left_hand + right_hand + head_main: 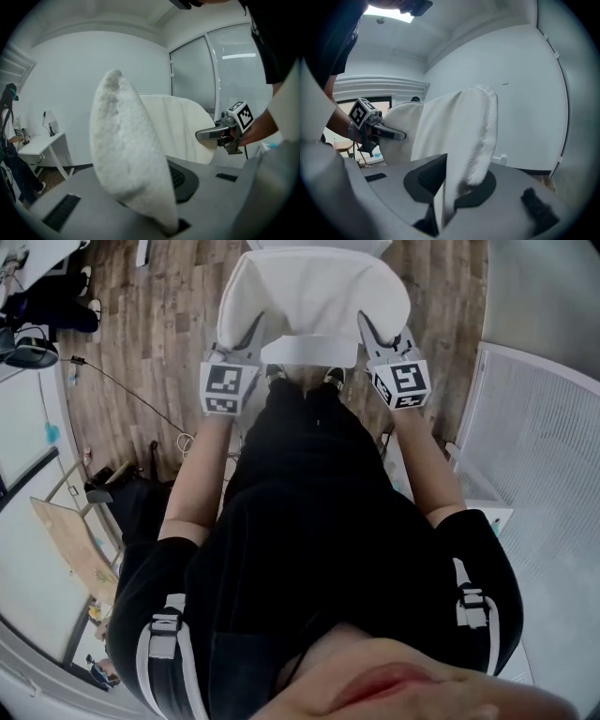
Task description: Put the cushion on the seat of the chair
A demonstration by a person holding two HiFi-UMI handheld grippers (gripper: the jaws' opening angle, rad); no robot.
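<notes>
Cushion: the white cushion (314, 292) was in the air in front of the person, held by its two near corners. It was over the wooden floor (169, 324) and just beyond the shoes (275, 374), and it rested on nothing that I could see.
Left gripper: the left gripper (251, 336) had its jaws closed on the cushion's left edge, with the fabric pinched down into the narrow gap between them.
Right gripper: the right gripper (370, 334) had its jaws clamped on the opposite edge in the same way, a fold of white cloth squeezed between them.
Hold: the two grippers were well apart and level with each other, with the cushion spread between them and its broad face turned up.
Chair: no seat showed clearly. A white shape (319, 245) at the top edge of the head view, past the cushion, may have been the chair, but I could not tell.
Done: the pick-up looked finished, with both grips firm and the cushion clear of the floor.
Left: the cushion was not yet on the seat. It had to be brought over the seat, laid flat and let go on both sides.
Stage: I judged the task to be about midway, in the carrying part.
</notes>
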